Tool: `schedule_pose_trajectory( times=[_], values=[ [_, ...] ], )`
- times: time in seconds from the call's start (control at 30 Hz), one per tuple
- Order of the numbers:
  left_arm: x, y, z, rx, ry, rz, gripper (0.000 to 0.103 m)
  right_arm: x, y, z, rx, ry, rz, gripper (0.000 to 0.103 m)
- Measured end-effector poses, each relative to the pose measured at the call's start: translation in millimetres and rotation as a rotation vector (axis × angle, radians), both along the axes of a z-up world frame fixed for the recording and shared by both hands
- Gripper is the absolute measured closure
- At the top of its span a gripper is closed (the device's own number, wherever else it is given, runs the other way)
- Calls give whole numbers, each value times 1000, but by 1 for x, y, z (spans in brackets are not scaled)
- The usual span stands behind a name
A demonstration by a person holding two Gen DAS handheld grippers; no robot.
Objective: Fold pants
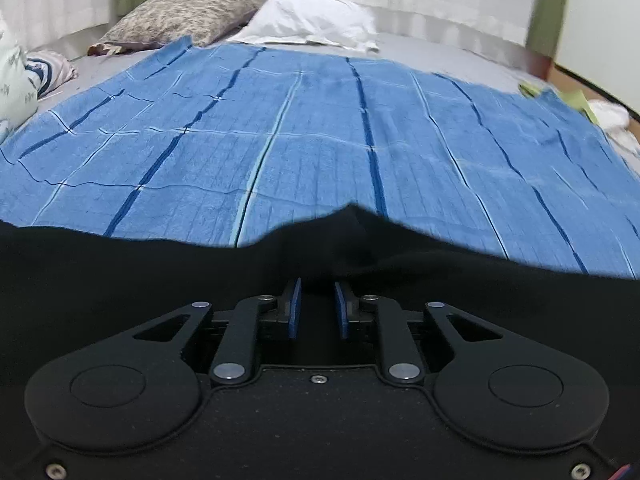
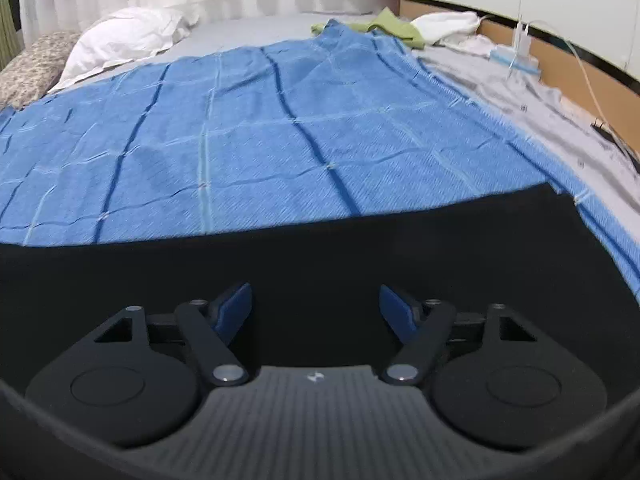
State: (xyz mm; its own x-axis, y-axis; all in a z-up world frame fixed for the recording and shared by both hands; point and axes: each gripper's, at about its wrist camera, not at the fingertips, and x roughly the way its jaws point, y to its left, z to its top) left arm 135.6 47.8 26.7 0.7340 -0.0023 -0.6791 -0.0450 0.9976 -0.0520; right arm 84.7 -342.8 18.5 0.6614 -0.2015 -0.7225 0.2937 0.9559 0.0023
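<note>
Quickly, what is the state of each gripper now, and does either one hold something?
Left gripper: jaws nearly closed over the black fabric pants; grip cannot be told.
Right gripper: open, holding nothing.

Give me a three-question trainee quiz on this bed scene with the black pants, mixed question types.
1. True or false: the right gripper has its jaws spread wide above the black pants.
2. Multiple choice: the pants lie on a) a blue checked blanket, b) a bare wooden floor, c) a red towel.
3. Fill in: beside the patterned pillow at the head of the bed lies a ____ pillow.

Key: 1 true. 2 a. 3 white. Note: the left gripper has its jaws drawn close, with a narrow gap between the pads; whether they pinch fabric cannot be told.
</note>
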Motion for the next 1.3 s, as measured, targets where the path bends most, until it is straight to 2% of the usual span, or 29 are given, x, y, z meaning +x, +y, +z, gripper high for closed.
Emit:
schedule_pose_trajectory(
  times=[0.2,0.37,0.53,0.63,0.7,0.77,0.83,0.93,0.97,1.0,1.07,1.17,1.3],
  values=[
    [29,-5,-4,61,-31,28,83,25,-20,-6,-38,-1,-48,24],
    [34,-5,-8,79,-43,27,83,37,-35,-11,-32,-22,-55,20],
    [34,-6,-9,88,-44,29,83,56,-39,-21,-122,-21,-11,17],
    [33,-5,-8,78,-39,36,83,65,-51,-21,-70,-25,-28,13],
    [34,-4,-8,78,-35,36,83,70,-59,-22,-54,-33,-22,6],
    [34,-4,-7,75,-30,37,83,71,-64,-16,-36,-44,-23,7],
    [32,0,0,41,-15,48,83,60,-70,-2,15,-86,-61,13],
    [20,7,13,-46,-25,25,82,28,-86,20,109,-197,-73,13],
    [16,9,17,-65,-31,14,82,18,-92,26,118,-215,-80,21],
    [10,10,21,-75,-44,5,82,7,-98,32,120,-209,-81,47],
    [-3,10,28,-74,-66,-7,82,-6,-108,37,101,-148,-106,90],
    [-24,8,33,-77,-106,-23,82,-21,-123,32,85,-100,-147,92],
    [-46,6,26,-75,-109,-7,82,-17,-145,7,121,-58,-193,93]
  ],
)
